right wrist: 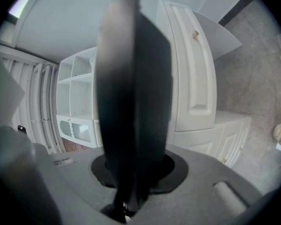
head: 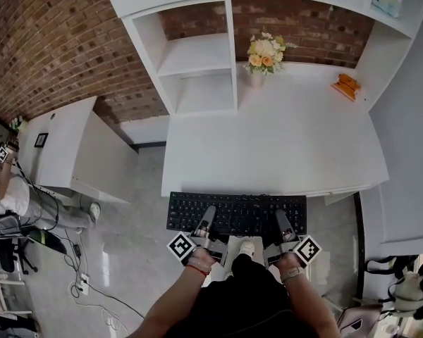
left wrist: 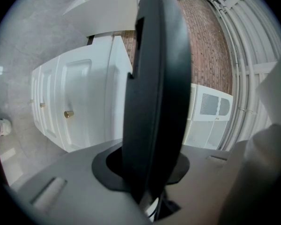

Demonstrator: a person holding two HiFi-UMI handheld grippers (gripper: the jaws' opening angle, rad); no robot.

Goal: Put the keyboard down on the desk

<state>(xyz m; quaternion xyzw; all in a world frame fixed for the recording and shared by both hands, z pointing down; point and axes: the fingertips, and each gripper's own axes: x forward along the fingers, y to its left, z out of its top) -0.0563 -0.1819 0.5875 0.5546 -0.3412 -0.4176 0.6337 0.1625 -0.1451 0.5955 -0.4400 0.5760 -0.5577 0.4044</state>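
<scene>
A black keyboard [head: 236, 213] hangs level in the air just in front of the white desk [head: 282, 146], at about the height of its front edge and over the floor. My left gripper [head: 206, 218] is shut on the keyboard's near edge left of middle. My right gripper [head: 282, 221] is shut on the near edge right of middle. In the left gripper view the keyboard [left wrist: 154, 93] stands edge-on between the jaws and fills the centre. The right gripper view shows the keyboard [right wrist: 131, 97] the same way. The fingertips are hidden behind the keyboard in both gripper views.
On the desk's far side stand a vase of flowers [head: 264, 58] and an orange object [head: 347, 86]. A white shelf unit [head: 197, 55] sits at the desk's back left. A low white cabinet [head: 63, 143] and a person [head: 7, 189] are at the left, with cables [head: 81, 284] on the floor.
</scene>
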